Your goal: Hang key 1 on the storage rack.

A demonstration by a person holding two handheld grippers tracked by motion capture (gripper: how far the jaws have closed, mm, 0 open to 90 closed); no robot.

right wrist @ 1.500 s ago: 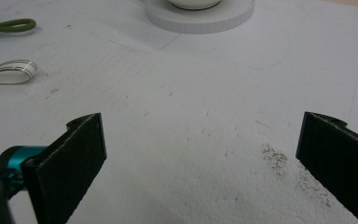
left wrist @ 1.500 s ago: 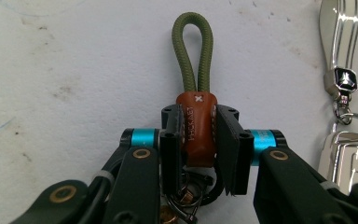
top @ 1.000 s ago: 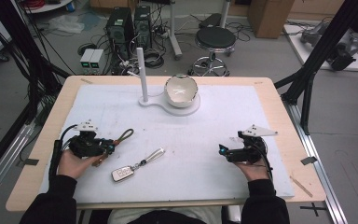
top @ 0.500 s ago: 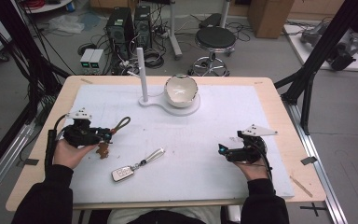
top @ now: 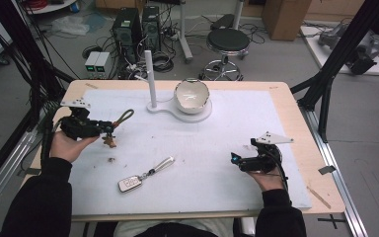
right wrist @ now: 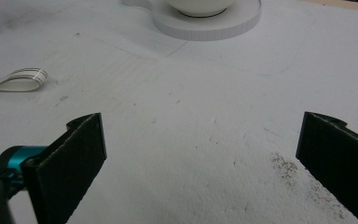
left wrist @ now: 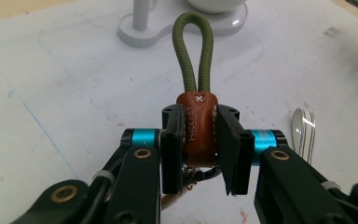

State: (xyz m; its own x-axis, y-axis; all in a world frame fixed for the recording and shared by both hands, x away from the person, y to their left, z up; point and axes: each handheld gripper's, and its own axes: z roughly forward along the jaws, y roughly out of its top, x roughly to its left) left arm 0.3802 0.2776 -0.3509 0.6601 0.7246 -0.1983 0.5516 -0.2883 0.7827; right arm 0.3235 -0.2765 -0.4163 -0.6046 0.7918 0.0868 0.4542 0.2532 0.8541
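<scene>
My left gripper [top: 104, 129] [left wrist: 200, 154] is shut on a keychain: a brown leather tab [left wrist: 196, 128] with a green cord loop [left wrist: 192, 56] [top: 123, 117] pointing toward the white stand. It hangs above the left part of the white mat [top: 207, 148], with a small key [top: 109, 142] dangling under it. A car key fob [top: 130, 183] with a striped strap [top: 161, 165] [right wrist: 16, 79] lies on the mat near the front. My right gripper [top: 236, 160] [right wrist: 205, 149] rests low at the right with jaws wide open and nothing between them.
A white stand [top: 177, 109] with an upright peg [top: 150, 79] and a white bowl [top: 191, 95] sits at the mat's far middle. The wooden table edge [top: 296, 113] frames the mat. Black frame struts [top: 335, 64], computers and a stool stand beyond the table.
My left gripper has lifted the keychain off the mat and carried it up and toward the far left. The right gripper has stayed put.
</scene>
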